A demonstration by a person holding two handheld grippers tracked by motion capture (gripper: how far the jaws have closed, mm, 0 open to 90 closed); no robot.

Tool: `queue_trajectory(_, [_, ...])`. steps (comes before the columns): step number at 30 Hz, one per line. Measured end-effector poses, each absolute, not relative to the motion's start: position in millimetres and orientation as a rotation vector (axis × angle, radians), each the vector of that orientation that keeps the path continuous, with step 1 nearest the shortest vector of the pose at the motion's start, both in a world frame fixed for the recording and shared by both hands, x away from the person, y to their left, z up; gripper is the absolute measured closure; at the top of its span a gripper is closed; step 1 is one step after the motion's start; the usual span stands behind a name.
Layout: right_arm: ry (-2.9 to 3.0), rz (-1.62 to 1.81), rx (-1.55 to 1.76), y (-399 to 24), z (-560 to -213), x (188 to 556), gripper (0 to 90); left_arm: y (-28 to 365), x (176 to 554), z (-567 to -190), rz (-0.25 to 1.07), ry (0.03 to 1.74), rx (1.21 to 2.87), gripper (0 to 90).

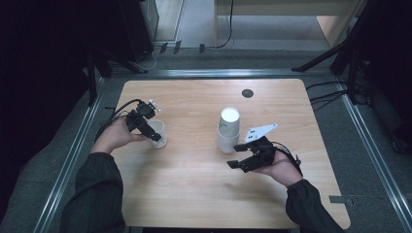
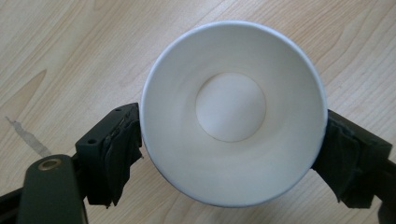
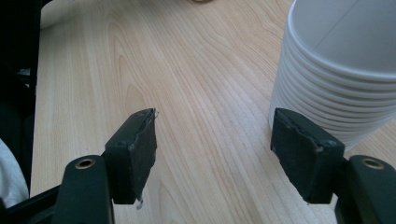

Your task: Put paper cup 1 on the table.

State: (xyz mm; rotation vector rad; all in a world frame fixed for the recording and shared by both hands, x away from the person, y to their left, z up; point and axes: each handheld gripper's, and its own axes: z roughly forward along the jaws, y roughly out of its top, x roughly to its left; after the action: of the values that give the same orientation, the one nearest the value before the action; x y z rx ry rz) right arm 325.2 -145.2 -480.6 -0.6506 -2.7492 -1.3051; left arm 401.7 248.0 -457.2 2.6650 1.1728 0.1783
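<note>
Paper cup [image 2: 232, 112], one, upright between left hand-held gripper [image 2: 232, 156] jaws; one cup stack [image 1: 228, 130].

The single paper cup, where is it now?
In the high view the single paper cup stands upright at the table's left, between the left claw's jaws.

We saw single cup [image 1: 159, 134] upright on table [image 1: 194, 194], at left; cup stack [image 1: 228, 130] well apart, right of it.
</note>
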Motion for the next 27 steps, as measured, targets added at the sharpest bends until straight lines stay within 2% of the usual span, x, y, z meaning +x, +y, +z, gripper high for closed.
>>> queue_trajectory(14, [-2.742, -1.310, -0.650, -145.8, -481.0, 326.0, 31.7, 252.4, 396.1, -452.5, 0.172, 1.174, 2.609, 10.4])
queue_trajectory(27, [-2.743, -1.309, -0.652, -146.9, -481.3, 325.5, 31.6, 262.6, 383.5, -433.1, 0.189, 1.163, 2.519, 10.9])
